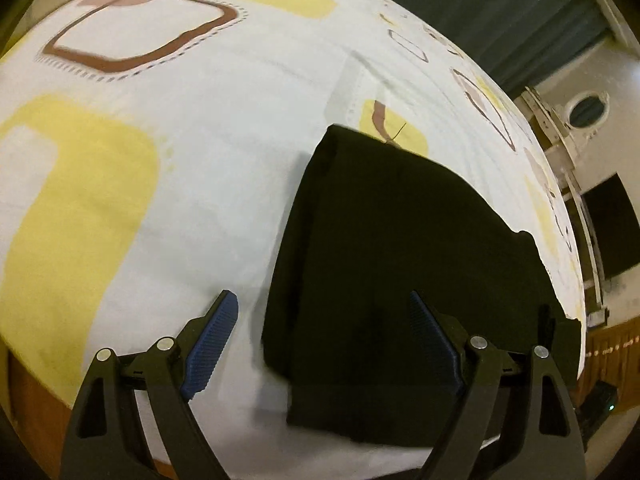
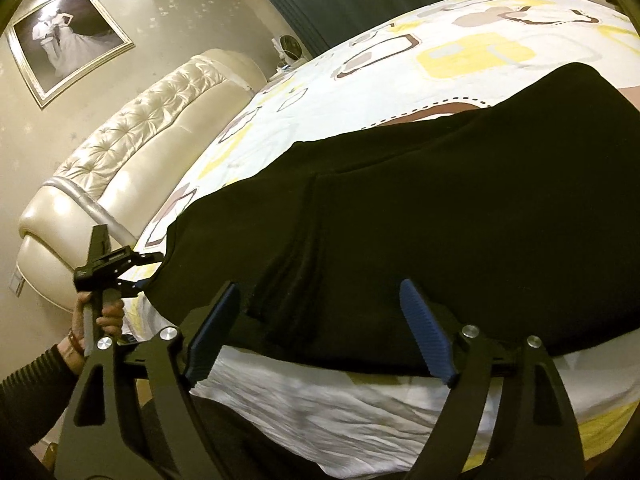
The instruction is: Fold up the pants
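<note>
**Black pants on bed, both claws spread and empty**

The black pants (image 1: pixel 384 240) lay folded over on the patterned bedsheet (image 1: pixel 200 160), near the bed's near edge, with a doubled layer visible along their left side in the left wrist view. In the right wrist view the pants (image 2: pixel 440 220) spread across most of the near bed, one fold line running diagonally over the cloth.

The left gripper (image 1: pixel 324 308) was released, its blue-padded fingers (image 1: pixel 212 336) set wide apart; the left pad sat over bare sheet, the right pad over the pants. Nothing was held between them.

The right gripper (image 2: pixel 318 300) was likewise released, jaws wide, hovering at the pants' near edge with no cloth pinched.

The person's left hand (image 2: pixel 102 316) was seen holding the left gripper's handle at the pants' left end. A padded cream headboard (image 2: pixel 132 152) stood at far left, a framed picture (image 2: pixel 68 40) above it.
</note>
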Demonstrator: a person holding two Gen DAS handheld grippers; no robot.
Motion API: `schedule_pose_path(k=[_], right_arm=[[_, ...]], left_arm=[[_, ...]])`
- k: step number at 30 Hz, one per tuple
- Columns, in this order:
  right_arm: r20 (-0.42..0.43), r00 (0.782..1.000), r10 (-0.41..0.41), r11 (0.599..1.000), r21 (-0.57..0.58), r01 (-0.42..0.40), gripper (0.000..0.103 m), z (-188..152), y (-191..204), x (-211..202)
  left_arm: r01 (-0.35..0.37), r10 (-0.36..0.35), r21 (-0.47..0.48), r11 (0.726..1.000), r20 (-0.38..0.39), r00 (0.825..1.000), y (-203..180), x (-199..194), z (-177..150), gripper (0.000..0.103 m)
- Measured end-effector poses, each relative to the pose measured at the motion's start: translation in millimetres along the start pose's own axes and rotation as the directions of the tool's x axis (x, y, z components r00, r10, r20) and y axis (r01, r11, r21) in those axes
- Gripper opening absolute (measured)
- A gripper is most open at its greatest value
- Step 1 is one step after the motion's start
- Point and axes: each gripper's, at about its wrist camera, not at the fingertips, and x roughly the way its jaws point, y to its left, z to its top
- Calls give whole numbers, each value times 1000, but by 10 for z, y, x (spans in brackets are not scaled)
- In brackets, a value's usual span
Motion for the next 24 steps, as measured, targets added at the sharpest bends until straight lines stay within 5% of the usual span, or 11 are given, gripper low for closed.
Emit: schedule_pose_path(k=[7, 10, 12, 13, 18, 24], right_arm=[[-19, 999, 26, 998, 55, -24, 83, 49, -34, -6], [-25, 999, 47, 996, 77, -45, 84, 63, -52, -8], [-26, 999, 46, 996, 76, -44, 84, 60, -45, -9], [-26, 999, 45, 996, 74, -43, 84, 58, -38, -10], [-29, 998, 55, 995, 90, -52, 84, 60, -41, -20], [-20, 996, 87, 987, 140, -83, 84, 99, -104, -68]], left_arm=[[-24, 27, 101, 995, -33, 999, -171, 188, 142, 81], [-49, 54, 141, 989, -33, 998, -218, 183, 136, 61], [-5, 11, 119, 993, -53, 999, -188, 165, 140, 34], [19, -13, 96, 995, -67, 998, -155, 161, 148, 29], [19, -13, 89, 996, -72, 997, -229, 106, 148, 15], [98, -96, 72, 993, -24, 995, -465, -256, 181, 13]])
